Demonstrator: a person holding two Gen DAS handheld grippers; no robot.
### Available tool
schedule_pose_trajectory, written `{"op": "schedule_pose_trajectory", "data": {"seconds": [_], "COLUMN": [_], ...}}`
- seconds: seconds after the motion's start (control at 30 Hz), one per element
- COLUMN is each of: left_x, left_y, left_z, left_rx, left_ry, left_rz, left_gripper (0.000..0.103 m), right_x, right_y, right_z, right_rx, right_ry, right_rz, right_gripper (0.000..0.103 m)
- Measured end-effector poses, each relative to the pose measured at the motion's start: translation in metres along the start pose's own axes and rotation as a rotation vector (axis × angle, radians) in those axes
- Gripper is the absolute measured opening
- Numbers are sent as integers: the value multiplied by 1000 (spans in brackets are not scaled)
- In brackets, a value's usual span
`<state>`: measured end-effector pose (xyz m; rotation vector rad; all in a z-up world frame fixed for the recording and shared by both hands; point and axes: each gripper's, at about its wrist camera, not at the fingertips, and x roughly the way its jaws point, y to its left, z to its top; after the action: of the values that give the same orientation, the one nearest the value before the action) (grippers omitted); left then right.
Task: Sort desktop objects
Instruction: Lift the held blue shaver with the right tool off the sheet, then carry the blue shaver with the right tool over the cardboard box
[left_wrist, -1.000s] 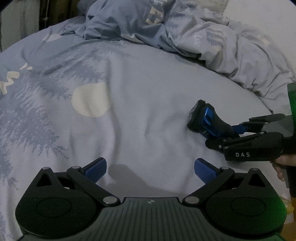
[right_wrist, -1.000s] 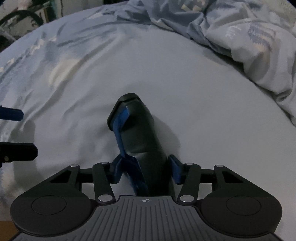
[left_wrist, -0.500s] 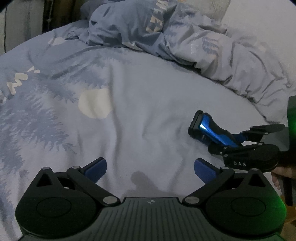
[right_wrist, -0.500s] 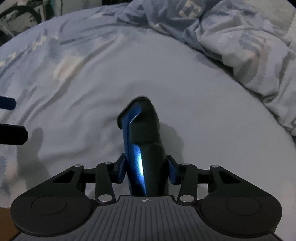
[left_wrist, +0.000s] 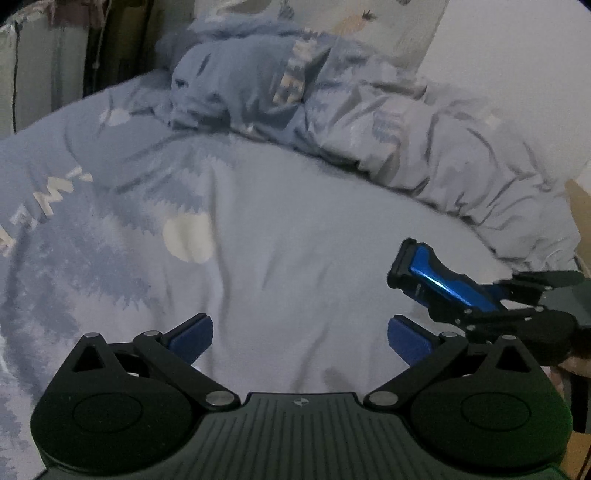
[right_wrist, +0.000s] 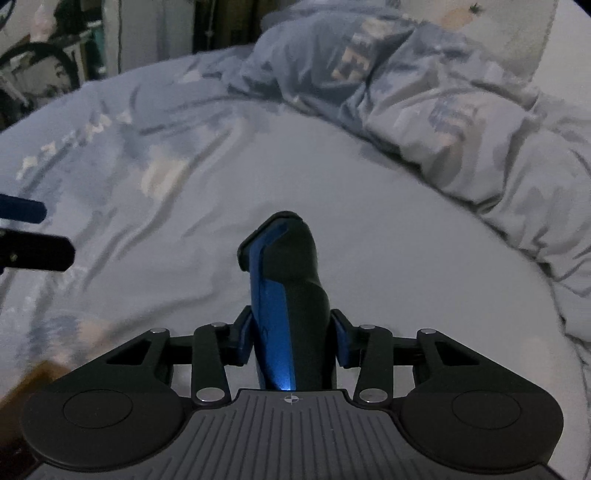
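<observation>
Electric shaver (right_wrist: 286, 295) clamped between right gripper (right_wrist: 291, 336) jaws, carried above bedsheet (right_wrist: 424, 258); left gripper (left_wrist: 299, 332) jaws apart, empty. Next: find a drop-off spot.

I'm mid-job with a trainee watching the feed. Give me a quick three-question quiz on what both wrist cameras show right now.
1. True or false: the left gripper is closed on an object.
2. Multiple choice: the right gripper holds the blue-and-black shaver by A) its head, B) its handle end, C) nothing, it lies loose on the bed sheet.
3. Fill in: beyond the sheet's flat part lies a rumpled ____.

Key: 1 false, its jaws stand apart with nothing between them. 2 B, the head points away from the camera. 3 duvet.
</observation>
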<state>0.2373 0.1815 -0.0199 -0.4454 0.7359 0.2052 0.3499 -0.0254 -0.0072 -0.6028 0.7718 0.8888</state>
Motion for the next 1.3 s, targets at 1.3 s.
{"op": "schedule_pose_trajectory", "data": {"seconds": [1.3], "left_x": [-250], "left_y": [-85], "left_z": [-13], "left_rx": [207], "left_ry": [-366], "left_rz": [-118], "left_gripper": [103], "right_x": [-370], "right_y": [30], "right_z": [-102], "right_rx": [202], "right_ry": [-390], "right_rz": [-133], "right_gripper": [46]}}
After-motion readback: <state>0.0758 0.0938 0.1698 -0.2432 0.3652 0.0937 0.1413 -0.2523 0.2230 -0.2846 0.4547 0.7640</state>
